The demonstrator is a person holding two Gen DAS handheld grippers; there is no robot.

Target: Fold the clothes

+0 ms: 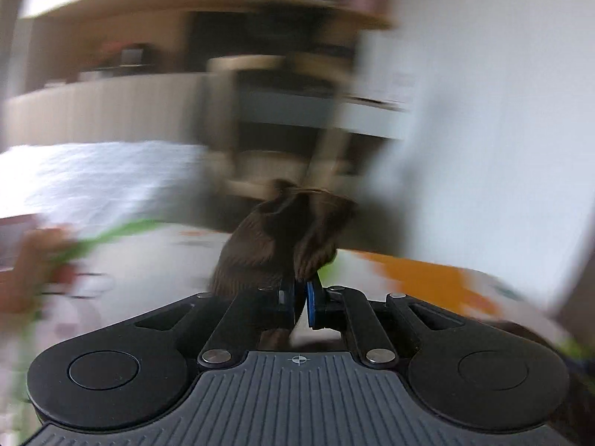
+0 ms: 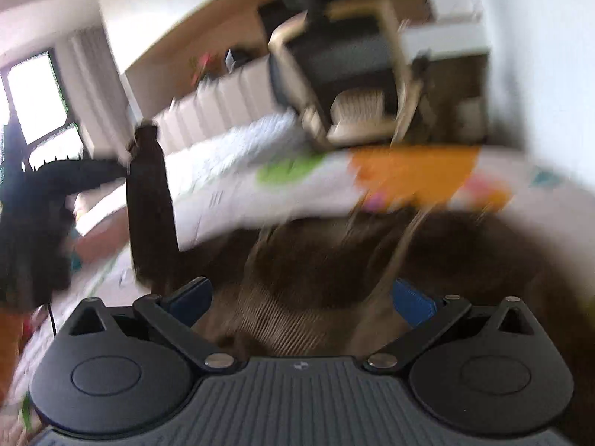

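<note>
My left gripper [image 1: 302,303] is shut on a bunch of a brown ribbed knit garment [image 1: 275,245], held up above a colourful printed sheet [image 1: 427,278]. In the right wrist view my right gripper [image 2: 303,297] is open, its blue pads wide apart, with the same brown garment [image 2: 305,278] lying between and in front of them on the sheet [image 2: 409,171]. A long strip of the garment [image 2: 148,200] rises at the left up to the other gripper's dark arm [image 2: 74,178]. Both views are motion-blurred.
A white textured cover [image 2: 241,145] lies on the bed beyond the sheet. A beige-framed chair [image 2: 346,74] and a white slatted unit [image 2: 223,93] stand behind. A window [image 2: 33,96] is at the far left, a white wall [image 1: 502,111] at the right.
</note>
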